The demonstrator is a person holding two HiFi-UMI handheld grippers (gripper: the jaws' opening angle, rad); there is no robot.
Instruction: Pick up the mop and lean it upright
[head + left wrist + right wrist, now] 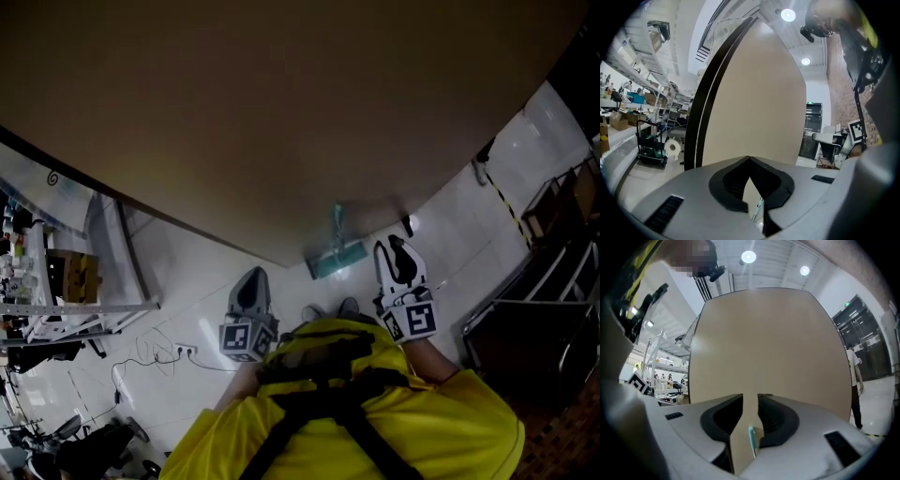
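The mop stands upright against the big tan wall panel (281,112). Its teal head (337,262) rests on the white floor and its thin handle (337,223) rises along the panel. My right gripper (389,247) hovers just right of the mop head, apart from it. In the right gripper view its jaws (750,401) stand parted, and the teal-tipped handle (751,439) shows through the gap, untouched. My left gripper (253,276) hangs lower left of the mop, its jaws (750,161) meeting at the tips. A sliver of the mop handle (758,207) shows past them.
Metal shelving with boxes (66,281) stands at the left, with a power strip and cables (178,352) on the floor. Dark racks (544,281) fill the right side, and striped tape (502,202) runs along the floor. A person (855,376) stands far right.
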